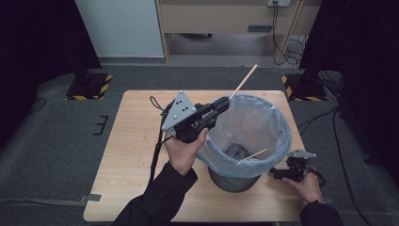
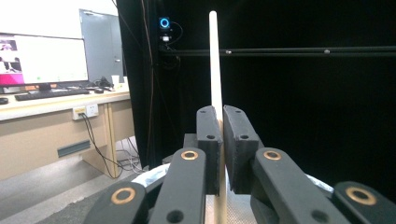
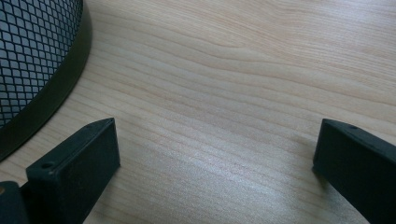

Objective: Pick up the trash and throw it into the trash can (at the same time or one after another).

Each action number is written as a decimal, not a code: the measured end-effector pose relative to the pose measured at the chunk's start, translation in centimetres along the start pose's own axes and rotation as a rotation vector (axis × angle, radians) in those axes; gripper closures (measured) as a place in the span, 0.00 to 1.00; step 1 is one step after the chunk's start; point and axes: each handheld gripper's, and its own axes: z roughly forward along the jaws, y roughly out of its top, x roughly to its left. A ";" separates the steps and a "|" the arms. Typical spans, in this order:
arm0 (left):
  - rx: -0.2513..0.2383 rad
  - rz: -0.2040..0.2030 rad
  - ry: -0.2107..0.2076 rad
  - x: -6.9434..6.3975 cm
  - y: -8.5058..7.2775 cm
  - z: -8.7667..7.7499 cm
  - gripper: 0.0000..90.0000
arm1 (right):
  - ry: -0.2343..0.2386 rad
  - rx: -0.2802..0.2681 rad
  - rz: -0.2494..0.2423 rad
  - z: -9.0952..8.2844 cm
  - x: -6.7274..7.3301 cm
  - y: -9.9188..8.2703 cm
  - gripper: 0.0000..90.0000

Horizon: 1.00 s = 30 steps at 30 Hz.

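Wooden and pale, a thin stick (image 1: 243, 82) is clamped between the jaws of the left tool (image 1: 221, 104), which a hand (image 1: 184, 149) holds raised over the near-left rim of a bin lined with a translucent blue bag (image 1: 277, 123). In the high view the stick's long axis runs on from the tool's own line, slanting up and away to the right, its free end past the far rim of the bag and well above the counter (image 1: 136, 141). In the left gripper view the same stick (image 2: 214, 60) rises straight out of the closed jaws and also passes down between them, so the grip sits partway along its length rather than at an end. A second stick (image 1: 256, 154) leans inside the bag against the near rim. Likely the held stick is bound for the bin too — the opening lies directly below and to the right of the tool, so tilting the tip down and letting go would seem to do it. The right tool (image 1: 287, 173) rests low on the counter just beside the bin's dark mesh base (image 3: 32, 60), jaws spread wide with nothing between them — bare wood only.
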 end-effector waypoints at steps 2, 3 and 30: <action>0.011 -0.002 -0.009 -0.2 -0.2 0.4 0.95 | 0.000 0.000 0.000 0.0 0.0 0.0 0.01; 0.018 -0.004 -0.014 -0.2 -0.4 0.7 0.95 | 0.000 0.000 0.000 0.0 0.0 0.0 0.01; 0.101 0.021 0.100 4.1 -0.5 -5.5 0.68 | 0.000 0.000 0.000 0.0 0.0 0.0 0.01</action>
